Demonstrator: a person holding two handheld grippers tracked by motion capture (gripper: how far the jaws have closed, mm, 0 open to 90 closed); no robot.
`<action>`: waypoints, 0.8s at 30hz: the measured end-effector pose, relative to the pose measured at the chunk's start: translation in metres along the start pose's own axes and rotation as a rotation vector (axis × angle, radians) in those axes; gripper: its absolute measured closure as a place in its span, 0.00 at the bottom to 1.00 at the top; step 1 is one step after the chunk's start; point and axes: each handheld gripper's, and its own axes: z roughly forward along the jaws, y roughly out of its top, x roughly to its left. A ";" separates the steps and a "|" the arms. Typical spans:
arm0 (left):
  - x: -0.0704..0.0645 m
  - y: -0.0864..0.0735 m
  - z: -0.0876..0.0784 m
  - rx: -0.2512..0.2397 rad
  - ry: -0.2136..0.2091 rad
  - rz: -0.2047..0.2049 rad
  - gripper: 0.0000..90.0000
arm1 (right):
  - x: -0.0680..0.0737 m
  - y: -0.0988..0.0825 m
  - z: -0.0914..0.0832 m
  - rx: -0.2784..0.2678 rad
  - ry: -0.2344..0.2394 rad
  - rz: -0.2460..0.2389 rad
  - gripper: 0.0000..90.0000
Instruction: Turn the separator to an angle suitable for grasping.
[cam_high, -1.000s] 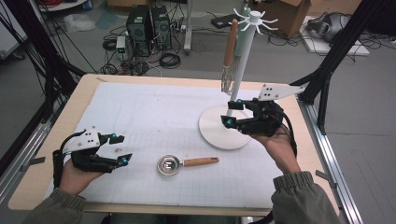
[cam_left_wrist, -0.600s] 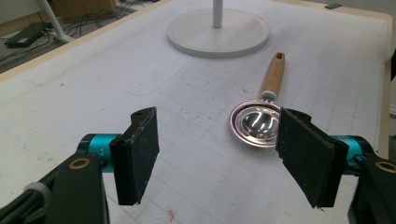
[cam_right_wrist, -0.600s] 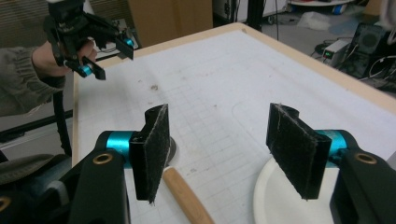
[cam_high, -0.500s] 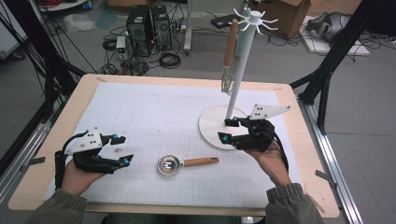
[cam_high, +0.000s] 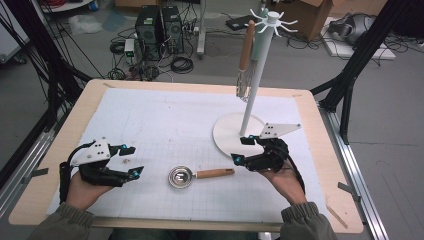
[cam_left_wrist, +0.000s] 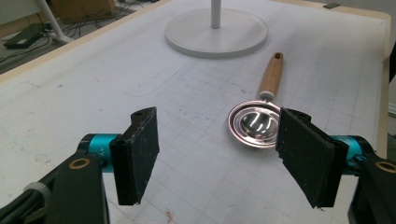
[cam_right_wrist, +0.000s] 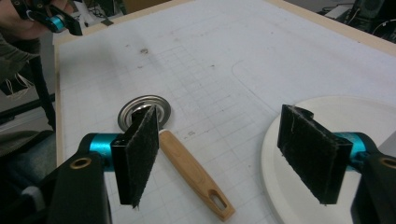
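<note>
Right gripper (cam_high: 241, 150), jaws just opening wide with nothing between them, hovers at 3 o'clock of the spoon (cam_high: 199, 175), whose bowl its left pad (cam_right_wrist: 138, 151) partly hides.

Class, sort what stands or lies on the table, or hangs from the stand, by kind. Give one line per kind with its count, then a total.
Scoops with wooden handle: 1
Whisks with wooden handle, hanging: 1
White hook stands: 1
Hand-held grippers: 2 (left gripper, right gripper)
Total: 5
</note>
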 end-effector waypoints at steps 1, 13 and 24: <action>0.000 0.000 0.000 0.000 0.001 0.000 0.34 | 0.001 0.000 0.001 0.001 -0.002 -0.002 0.30; 0.001 0.000 0.000 0.006 0.003 0.003 0.34 | 0.002 -0.018 0.005 0.020 0.003 -0.004 0.56; 0.000 0.000 0.003 -0.002 0.000 -0.001 0.34 | -0.001 -0.037 0.021 0.112 0.002 0.014 0.97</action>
